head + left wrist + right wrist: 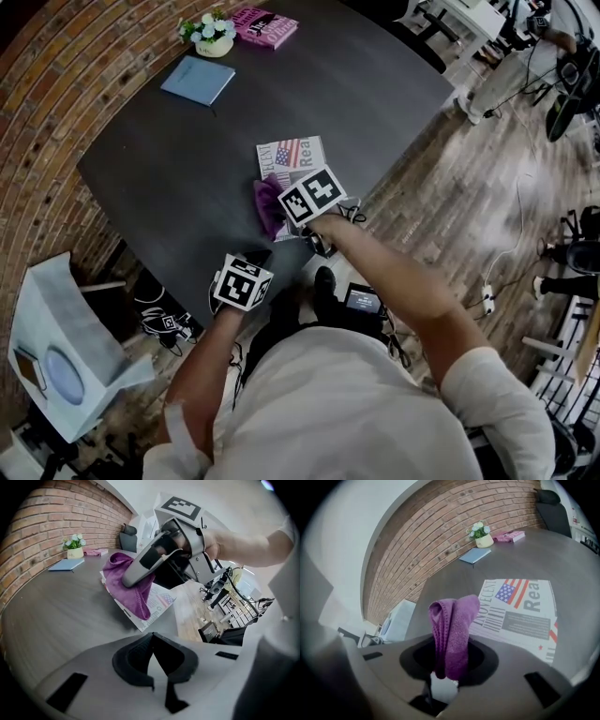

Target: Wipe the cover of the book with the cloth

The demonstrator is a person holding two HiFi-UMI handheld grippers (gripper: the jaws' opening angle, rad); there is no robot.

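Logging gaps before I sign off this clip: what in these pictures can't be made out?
- Near end of the book: in the head view it lies under the right gripper and the cloth. In the right gripper view that gripper's own body hides it.
- Small print on the book's cover: too small or blurred in every view.
- Title of the pink book: too small in the head view.

Head view overhead, gripper views low, close, sharing the book (294,155)

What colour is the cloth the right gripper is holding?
Purple; the cloth shows best in the right gripper view.
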